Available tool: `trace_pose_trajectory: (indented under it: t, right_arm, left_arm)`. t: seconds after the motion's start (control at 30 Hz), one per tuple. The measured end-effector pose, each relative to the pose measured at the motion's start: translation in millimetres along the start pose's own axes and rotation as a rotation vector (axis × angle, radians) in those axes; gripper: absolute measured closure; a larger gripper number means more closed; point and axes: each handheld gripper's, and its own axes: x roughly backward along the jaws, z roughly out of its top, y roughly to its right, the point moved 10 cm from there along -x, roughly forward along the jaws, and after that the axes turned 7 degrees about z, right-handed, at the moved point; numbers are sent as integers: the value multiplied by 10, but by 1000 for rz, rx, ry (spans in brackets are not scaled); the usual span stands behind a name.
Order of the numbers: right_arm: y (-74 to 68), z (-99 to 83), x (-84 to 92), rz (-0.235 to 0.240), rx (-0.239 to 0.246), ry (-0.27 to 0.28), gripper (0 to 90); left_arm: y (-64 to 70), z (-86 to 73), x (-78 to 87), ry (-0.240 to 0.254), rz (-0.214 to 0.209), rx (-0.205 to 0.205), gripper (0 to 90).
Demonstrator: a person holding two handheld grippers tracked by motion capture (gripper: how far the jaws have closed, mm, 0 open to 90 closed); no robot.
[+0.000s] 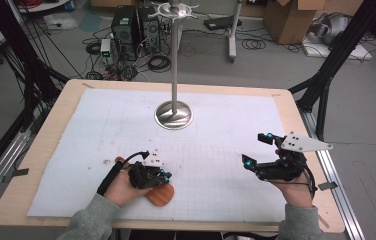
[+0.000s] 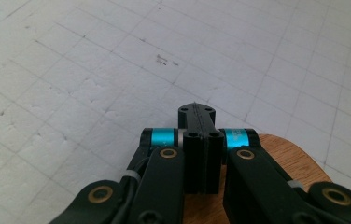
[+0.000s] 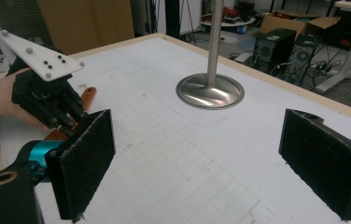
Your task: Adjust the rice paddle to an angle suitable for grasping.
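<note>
My left gripper [image 1: 167,176] hovers low over the front left of the white mat, jaws pressed together with nothing visible between them. In its own view the shut fingertips [image 2: 197,111] point at bare mat. An orange-brown wooden piece [image 1: 160,195] with a rounded end lies under and beside that gripper; its curved edge [image 2: 299,158] shows beneath the right jaw. My right gripper [image 1: 256,149] is held above the front right of the mat, wide open and empty. Its view shows the two black pads [image 3: 85,163] far apart, and the left gripper [image 3: 66,122] beyond them over the wooden piece [image 3: 88,95].
A steel stand with a round base [image 1: 174,115] and a tall pole rises at the mat's back centre; the base [image 3: 210,91] also lies ahead of my right gripper. The wooden table rim [image 1: 51,130] frames the mat. Computers, cables and boxes sit on the floor behind.
</note>
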Motion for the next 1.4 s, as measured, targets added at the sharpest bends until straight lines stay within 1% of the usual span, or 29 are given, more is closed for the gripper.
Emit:
trace_pose_trajectory:
  t: [0.03, 0.07, 0.13, 0.23, 0.27, 0.33, 0.37, 0.43, 0.53, 0.57, 0.63, 0.73, 0.77, 0.8, 0.87, 0.93, 0.97, 1.13, 1.2, 1.3, 1.33, 1.4]
  right_arm:
    - [0, 0, 0, 0, 0, 0, 94]
    - [-1, -5, -5, -1, -6, -3, 94]
    - [-3, -3, -5, 2, -4, -2, 93]
    - [4, 0, -1, 2, -4, 2, 93]
    - [12, 0, 1, 0, -1, 2, 94]
    - [14, -2, -7, 1, -9, 1, 94]
    - [18, 0, -15, 1, -3, 0, 94]
    - [6, 2, -38, 6, -2, -3, 94]
    - [-7, 13, -72, 14, 0, -6, 93]
    - [-5, 22, -82, 15, 4, -4, 94]
    - [-1, 40, -102, 20, 10, 1, 93]
    - [3, 56, -125, 26, 3, 4, 93]
    - [7, 61, -131, 28, 3, 6, 94]
    - [14, 73, -140, 29, 6, 10, 94]
    - [18, 94, -150, 31, 10, 19, 93]
    - [13, 101, -155, 36, 10, 19, 93]
    - [11, 104, -160, 35, 8, 18, 94]
    - [-1, 115, -171, 40, 14, 17, 93]
    - [0, 114, -163, 37, 11, 18, 93]
    - [6, 113, -141, 34, 11, 20, 94]
    - [5, 112, -132, 32, 9, 21, 93]
    - [5, 107, -119, 30, 11, 21, 94]
  left_arm:
    - [0, 0, 0, 0, 0, 0, 897]
    - [-22, 31, 30, 34, 14, 2, 897]
    - [-67, 59, 108, 69, 25, 11, 897]
    - [-177, 38, 252, 94, 49, 29, 897]
    - [-217, 17, 299, 100, 58, 42, 897]
    - [-300, -44, 379, 107, 76, 59, 897]
    - [-336, -82, 413, 106, 82, 68, 897]
    - [-408, -167, 476, 109, 98, 96, 896]
    - [-469, -258, 543, 106, 114, 114, 897]
    - [-487, -289, 573, 108, 121, 127, 897]
    - [-510, -339, 618, 106, 125, 133, 897]
    - [-548, -435, 678, 96, 139, 147, 896]
    - [-548, -435, 678, 96, 139, 147, 897]
    - [-570, -506, 714, 88, 146, 156, 896]
    - [-590, -562, 738, 85, 151, 172, 897]
    - [-602, -582, 746, 80, 155, 172, 897]
    - [-614, -619, 749, 77, 154, 181, 896]
    - [-643, -680, 714, 57, 158, 193, 896]
    - [-651, -693, 698, 49, 155, 189, 896]
    - [-661, -674, 674, 52, 157, 199, 897]
    - [-669, -669, 665, 48, 157, 195, 897]
    - [-677, -647, 636, 51, 157, 200, 896]
